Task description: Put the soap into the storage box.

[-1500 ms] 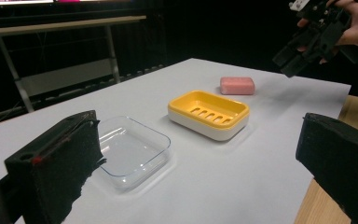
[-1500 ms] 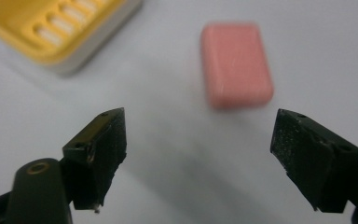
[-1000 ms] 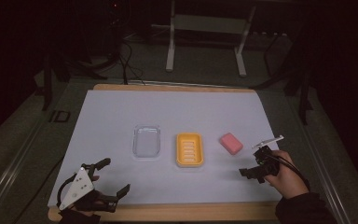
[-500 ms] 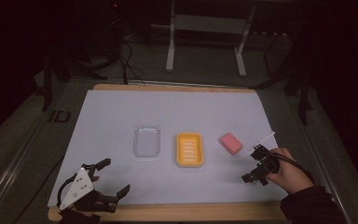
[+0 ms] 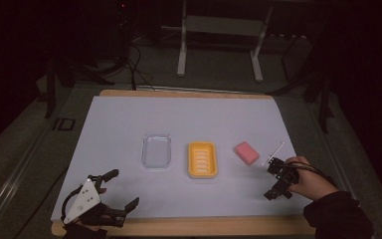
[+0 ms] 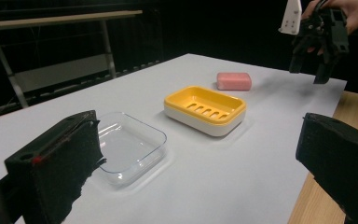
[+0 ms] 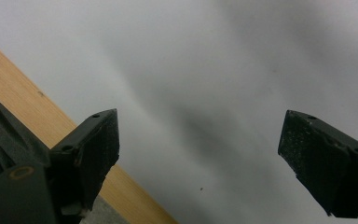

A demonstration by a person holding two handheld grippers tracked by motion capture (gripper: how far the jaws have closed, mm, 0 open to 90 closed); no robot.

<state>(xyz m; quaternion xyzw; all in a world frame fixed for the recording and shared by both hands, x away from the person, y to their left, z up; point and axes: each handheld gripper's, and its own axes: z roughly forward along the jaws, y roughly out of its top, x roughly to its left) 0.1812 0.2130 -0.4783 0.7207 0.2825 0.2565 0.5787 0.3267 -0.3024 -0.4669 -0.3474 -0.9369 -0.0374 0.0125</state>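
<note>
Pink soap [image 5: 246, 153] nr right fingers [image 5: 278, 180] (orange dish [image 5: 202, 159] beside)

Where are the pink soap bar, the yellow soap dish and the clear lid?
pink soap bar [image 5: 246, 153], high view, top face
yellow soap dish [image 5: 202, 159], high view, slotted floor
clear lid [image 6: 126, 148], left gripper view, flat inner face

I see a pink soap [image 5: 247, 153] on a plain white sheet [image 5: 219, 119], with a pale wood table edge [image 5: 189, 226] showing along the near side. The dish [image 5: 202, 160] is orange-yellow with a white base and a row of slots in its floor. The lid [image 5: 156, 150] is clear and colourless. Both of my grippers, left [image 5: 115, 191] and right [image 5: 277, 180], are black; the left carries a grey plate [image 5: 83, 198]. The sleeve [image 5: 339, 216] is dark, the surroundings near black.
</note>
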